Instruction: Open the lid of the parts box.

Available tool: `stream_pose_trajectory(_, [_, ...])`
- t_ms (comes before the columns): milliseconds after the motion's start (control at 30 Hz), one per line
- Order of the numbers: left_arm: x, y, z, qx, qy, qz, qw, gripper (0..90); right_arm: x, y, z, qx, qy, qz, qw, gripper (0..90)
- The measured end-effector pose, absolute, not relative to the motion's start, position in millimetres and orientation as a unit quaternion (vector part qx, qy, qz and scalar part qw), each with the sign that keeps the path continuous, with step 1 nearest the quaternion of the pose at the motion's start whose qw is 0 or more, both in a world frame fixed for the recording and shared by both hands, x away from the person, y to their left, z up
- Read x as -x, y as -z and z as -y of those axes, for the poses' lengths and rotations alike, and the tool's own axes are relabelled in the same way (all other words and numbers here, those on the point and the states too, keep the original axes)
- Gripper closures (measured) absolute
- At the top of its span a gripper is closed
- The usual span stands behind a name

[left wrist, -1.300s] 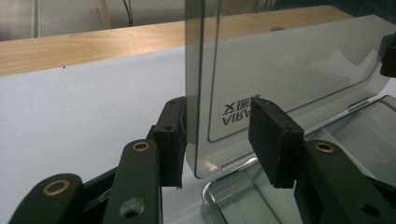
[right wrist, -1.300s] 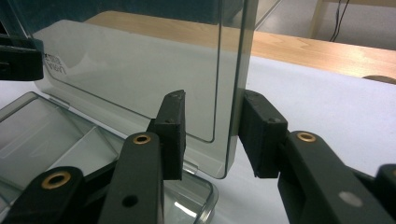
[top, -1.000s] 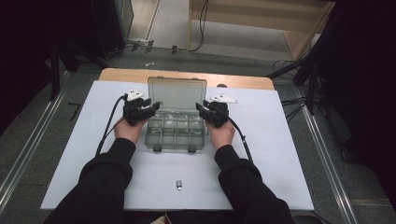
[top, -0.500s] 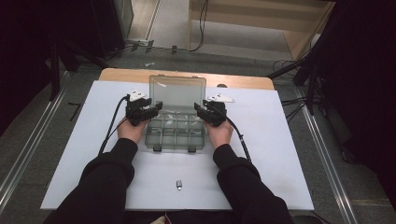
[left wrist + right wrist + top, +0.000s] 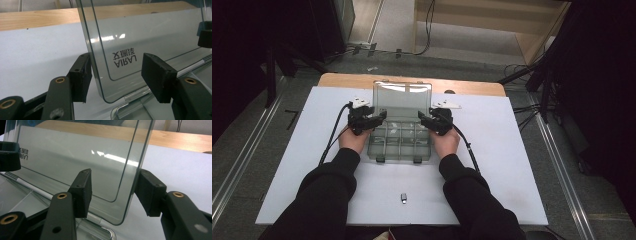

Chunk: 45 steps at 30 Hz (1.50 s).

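A clear plastic compartment box [image 5: 399, 145] lies mid-table with its lid [image 5: 402, 97] standing upright. My left gripper [image 5: 368, 120] is at the lid's left edge and my right gripper [image 5: 433, 120] at its right edge. In the left gripper view the jaws [image 5: 120, 72] straddle the lid [image 5: 150, 32], which bears printed lettering. They have just been opening, and a wide gap remains beside the thin pane. In the right gripper view the jaws [image 5: 115, 190] likewise straddle the lid [image 5: 75, 157] and have just been opening. Neither pair presses on the pane.
The box sits on a white board [image 5: 512, 150] over a wooden table [image 5: 347, 80]. A small dark and silver object [image 5: 403, 198] lies on the board near the front, between the person's forearms. Cables trail from both grippers, and dark floor and rails surround the table.
Both pairs of jaws have spread apart around the lid's side edges. The lid stays upright and the hands have hardly moved.
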<state>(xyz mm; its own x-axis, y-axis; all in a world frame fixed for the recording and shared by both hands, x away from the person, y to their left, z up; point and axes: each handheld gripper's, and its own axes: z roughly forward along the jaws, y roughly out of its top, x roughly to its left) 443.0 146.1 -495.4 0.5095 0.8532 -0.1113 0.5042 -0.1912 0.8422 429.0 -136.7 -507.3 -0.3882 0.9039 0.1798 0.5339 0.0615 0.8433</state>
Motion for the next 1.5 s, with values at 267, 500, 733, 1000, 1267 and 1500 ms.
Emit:
stream_pose_trajectory(267, [-444, 498, -146, -0.748, -0.191, -0.458, 0.441, 41.1, -432, 508, 136, -0.52, -0.448, -0.702, 0.192, 42.8])
stream_pose_trajectory(500, [-447, 501, -147, -0.744, -0.169, -0.47, 0.443, 40.3, -435, 509, 136, -0.523, -0.439, -0.709, 0.177, 38.4])
stream_pose_trajectory(733, [-448, 502, -149, -0.74, -0.15, -0.481, 0.446, 40.2, -438, 511, 136, -0.527, -0.431, -0.716, 0.157, 35.8])
stream_pose_trajectory(1000, [-450, 503, -150, -0.733, -0.133, -0.495, 0.448, 40.1, -440, 513, 137, -0.532, -0.431, -0.715, 0.143, 35.3])
stream_pose_trajectory(1267, [-450, 502, -150, -0.732, -0.133, -0.498, 0.445, 39.9, -440, 513, 138, -0.535, -0.43, -0.714, 0.14, 34.8])
stream_pose_trajectory(1500, [-451, 502, -152, -0.73, -0.124, -0.504, 0.444, 39.3, -440, 513, 138, -0.537, -0.429, -0.712, 0.14, 34.0])
